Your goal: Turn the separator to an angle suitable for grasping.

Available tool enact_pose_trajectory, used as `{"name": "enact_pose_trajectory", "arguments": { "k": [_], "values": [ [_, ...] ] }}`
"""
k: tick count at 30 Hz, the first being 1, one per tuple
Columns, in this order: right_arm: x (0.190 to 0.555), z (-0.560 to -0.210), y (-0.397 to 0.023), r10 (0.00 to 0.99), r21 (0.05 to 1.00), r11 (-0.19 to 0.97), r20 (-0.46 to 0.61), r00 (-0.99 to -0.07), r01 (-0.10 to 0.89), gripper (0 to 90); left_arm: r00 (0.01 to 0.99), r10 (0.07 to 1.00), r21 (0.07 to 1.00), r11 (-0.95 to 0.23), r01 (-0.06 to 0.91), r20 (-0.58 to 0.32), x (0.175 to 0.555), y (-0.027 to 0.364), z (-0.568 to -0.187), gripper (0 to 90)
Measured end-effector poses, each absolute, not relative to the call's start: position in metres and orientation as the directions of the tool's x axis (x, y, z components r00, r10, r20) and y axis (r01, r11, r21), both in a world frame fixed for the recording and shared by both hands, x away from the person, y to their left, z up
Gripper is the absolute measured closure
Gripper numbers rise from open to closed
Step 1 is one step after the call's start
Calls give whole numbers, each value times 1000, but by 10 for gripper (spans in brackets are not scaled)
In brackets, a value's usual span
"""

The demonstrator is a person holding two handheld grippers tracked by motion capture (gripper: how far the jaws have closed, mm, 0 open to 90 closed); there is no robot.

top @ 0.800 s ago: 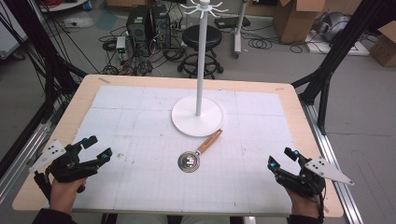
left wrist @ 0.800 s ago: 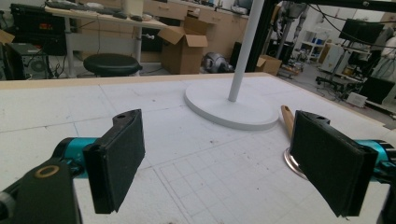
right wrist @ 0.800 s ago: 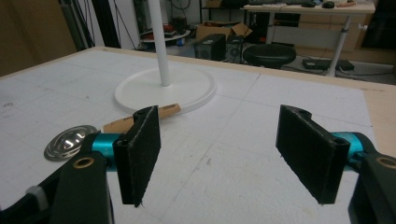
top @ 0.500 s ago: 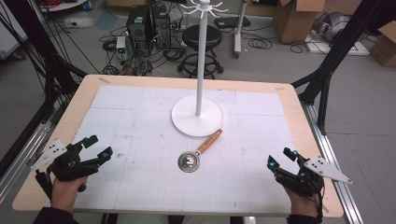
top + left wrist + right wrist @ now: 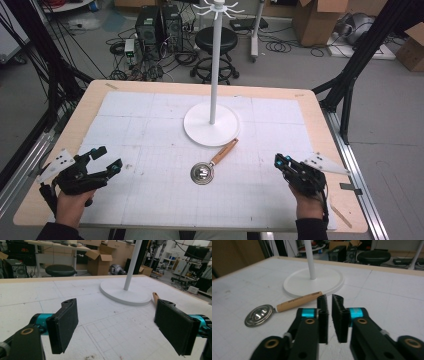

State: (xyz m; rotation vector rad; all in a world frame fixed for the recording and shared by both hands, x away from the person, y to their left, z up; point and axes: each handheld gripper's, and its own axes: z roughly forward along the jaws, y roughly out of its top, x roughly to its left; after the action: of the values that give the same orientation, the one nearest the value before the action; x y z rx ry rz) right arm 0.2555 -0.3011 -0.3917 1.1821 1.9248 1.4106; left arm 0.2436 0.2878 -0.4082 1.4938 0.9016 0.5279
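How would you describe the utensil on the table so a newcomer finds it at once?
Start at the white stand in the middle of the table. Just in front of its round base, toward the person, lies the strainer. It is the one loose item there: a round shiny metal head on a light wooden handle that angles up toward the base.

Metal strainer spoon (image 5: 214,162), wooden handle: flat on table, handle tip touching white stand base (image 5: 211,126).

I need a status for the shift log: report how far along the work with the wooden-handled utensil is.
Nothing looks done yet. The utensil lies flat on the table, its handle tip by the stand's base. The left hand-held gripper is open, the right hand-held gripper shut; both empty, apart from it. Grasping remains.
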Motion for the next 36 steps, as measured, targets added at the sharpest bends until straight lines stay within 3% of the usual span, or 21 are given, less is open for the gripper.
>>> {"name": "enact_pose_trajectory", "arguments": {
  "k": [14, 21, 36],
  "values": [
    [370, -416, -236, 836, 829, 341, -52, -546, 444, 894, 589, 787, 972, 54, 229, -183, 243, 290, -410, 205],
    [400, -434, -227, 814, 800, 366, -28, -580, 475, 895, 585, 789, 970, 59, 235, -189, 244, 292, -411, 206],
    [398, -440, -207, 637, 765, 466, 59, -769, 444, 897, 580, 791, 969, 61, 237, -192, 244, 293, -411, 206]
  ]
}}
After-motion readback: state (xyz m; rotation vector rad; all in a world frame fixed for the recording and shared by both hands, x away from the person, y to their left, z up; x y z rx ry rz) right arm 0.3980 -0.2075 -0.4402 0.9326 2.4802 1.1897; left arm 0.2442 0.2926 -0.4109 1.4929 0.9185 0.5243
